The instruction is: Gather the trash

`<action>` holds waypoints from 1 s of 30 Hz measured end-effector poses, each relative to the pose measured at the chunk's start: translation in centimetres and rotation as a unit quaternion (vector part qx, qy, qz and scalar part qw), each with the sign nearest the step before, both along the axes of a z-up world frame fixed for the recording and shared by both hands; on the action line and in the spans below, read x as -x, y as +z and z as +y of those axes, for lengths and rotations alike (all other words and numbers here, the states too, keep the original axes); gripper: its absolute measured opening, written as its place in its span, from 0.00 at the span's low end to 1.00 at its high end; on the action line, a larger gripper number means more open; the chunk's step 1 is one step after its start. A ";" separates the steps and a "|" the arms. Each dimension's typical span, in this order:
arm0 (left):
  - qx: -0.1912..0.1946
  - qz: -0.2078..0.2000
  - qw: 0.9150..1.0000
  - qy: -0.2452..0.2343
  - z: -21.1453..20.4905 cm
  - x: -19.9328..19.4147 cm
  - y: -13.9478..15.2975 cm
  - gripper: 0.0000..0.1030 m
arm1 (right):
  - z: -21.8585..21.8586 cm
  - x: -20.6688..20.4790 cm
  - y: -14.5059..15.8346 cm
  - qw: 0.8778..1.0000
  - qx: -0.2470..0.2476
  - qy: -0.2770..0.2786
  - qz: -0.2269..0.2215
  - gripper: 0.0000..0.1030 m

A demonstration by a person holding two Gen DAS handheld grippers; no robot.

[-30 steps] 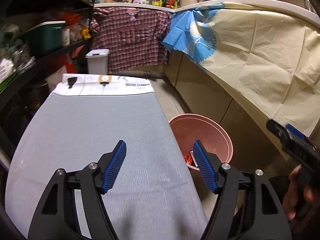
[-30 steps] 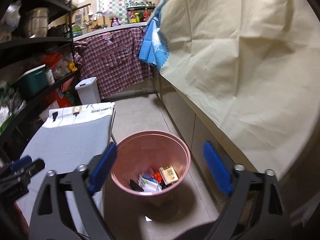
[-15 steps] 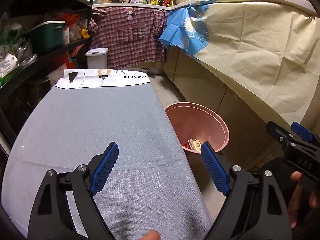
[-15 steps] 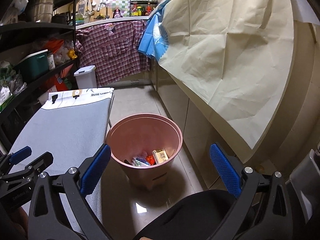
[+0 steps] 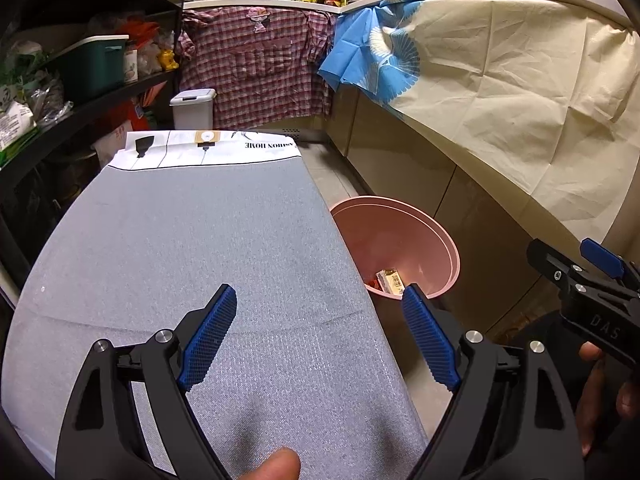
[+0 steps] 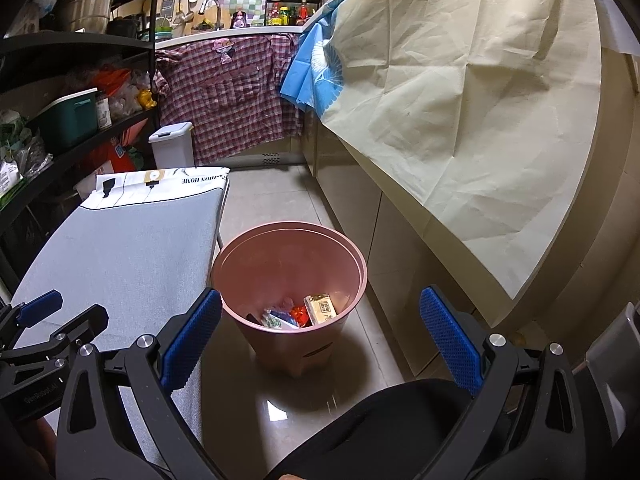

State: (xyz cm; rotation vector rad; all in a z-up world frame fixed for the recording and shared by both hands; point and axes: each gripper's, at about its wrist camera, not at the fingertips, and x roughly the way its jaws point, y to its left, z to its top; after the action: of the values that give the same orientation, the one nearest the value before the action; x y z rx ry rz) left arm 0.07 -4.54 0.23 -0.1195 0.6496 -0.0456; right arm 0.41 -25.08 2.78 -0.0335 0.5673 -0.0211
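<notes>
A pink trash bin (image 6: pixel 290 264) stands on the tiled floor beside the grey ironing board (image 6: pixel 120 256). Inside it lie a yellow box (image 6: pixel 322 308), a red wrapper and other trash. In the left wrist view the bin (image 5: pixel 400 236) shows past the board's right edge (image 5: pixel 240 264). My left gripper (image 5: pixel 318 334) is open and empty above the board's near end. My right gripper (image 6: pixel 320 332) is open and empty, above and in front of the bin. No trash shows on the board.
Cabinets draped with a cream cloth (image 6: pixel 460 100) run along the right. A white lidded bin (image 6: pixel 170 148) and a plaid shirt (image 6: pixel 228 96) stand at the far end. Black shelves (image 5: pixel 60 80) with boxes line the left.
Both grippers have pulled back and up from the bin and opened wider. The bin now looks farther away in the right wrist view.
</notes>
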 end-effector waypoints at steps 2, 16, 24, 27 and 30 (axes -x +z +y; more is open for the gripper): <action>-0.001 -0.003 1.000 -0.001 -0.1 0.1 0.1 0.80 | 0.0 0.0 0.0 1.000 0.000 0.000 0.000 0.95; -0.002 -0.005 1.000 -0.001 0.0 0.3 0.3 0.80 | 0.0 0.0 0.0 1.000 0.001 0.000 0.000 0.95; -0.009 -0.006 1.000 -0.002 -0.1 0.3 0.3 0.80 | 0.0 0.0 0.0 1.000 0.000 0.000 0.000 0.95; -0.010 -0.008 1.000 -0.002 -0.1 0.4 0.3 0.80 | 0.1 0.0 0.0 1.000 0.000 0.000 0.000 0.95; -0.009 -0.005 1.000 -0.003 -0.1 0.5 0.3 0.80 | 0.1 0.0 0.0 1.000 0.000 0.000 0.000 0.95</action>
State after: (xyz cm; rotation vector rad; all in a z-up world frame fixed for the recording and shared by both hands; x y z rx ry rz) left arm -0.39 -4.67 0.53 -0.1006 0.6392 -0.0455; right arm 0.38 -25.02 2.78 -0.0339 0.5667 -0.0212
